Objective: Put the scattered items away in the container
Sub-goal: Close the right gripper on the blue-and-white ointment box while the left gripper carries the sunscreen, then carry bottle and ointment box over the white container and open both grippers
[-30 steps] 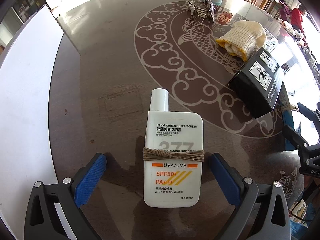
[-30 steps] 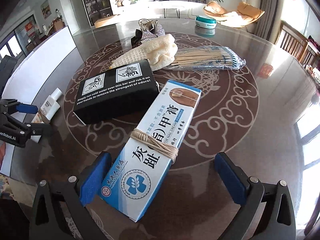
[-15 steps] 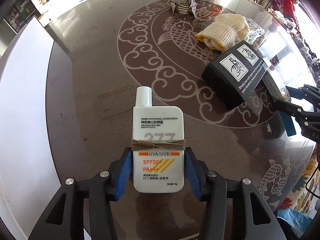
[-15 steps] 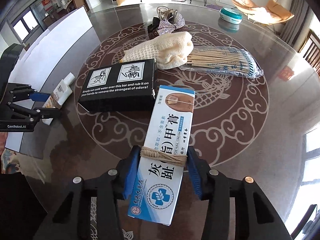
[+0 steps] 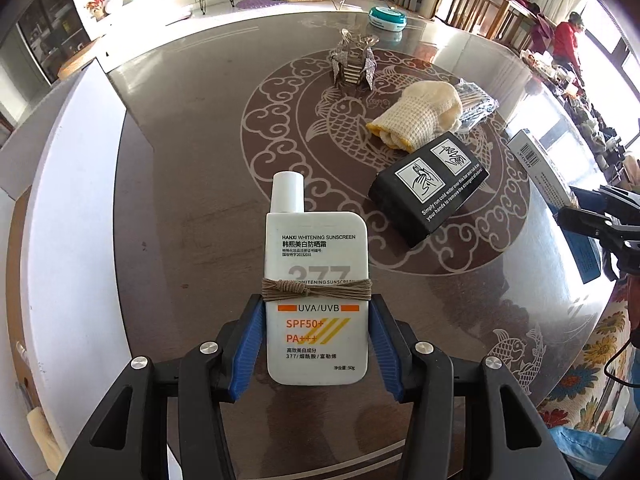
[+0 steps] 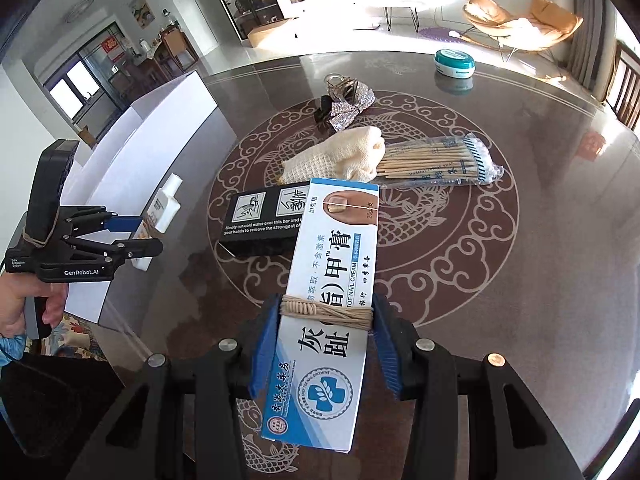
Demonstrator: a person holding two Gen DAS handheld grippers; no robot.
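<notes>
L claw (image 5: pixel 316 340) pinching sunscreen bottle (image 5: pixel 316 280) | R claw (image 6: pixel 326 344) pinching nail cream box (image 6: pixel 332 280) | keep both level, carry to white container (image 6: pixel 160 152)

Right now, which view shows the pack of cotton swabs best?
The right wrist view: the pack of cotton swabs lies in full sight beside the cream mitt, sticks and printed wrapper legible. The left wrist view shows only a dark, glinting end of the pack behind the mitt.

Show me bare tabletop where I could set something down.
Free: the right side beyond the swab packet, and the near-left strip between the white board and the black box. Crowded: the centre, around the cloth.
</notes>
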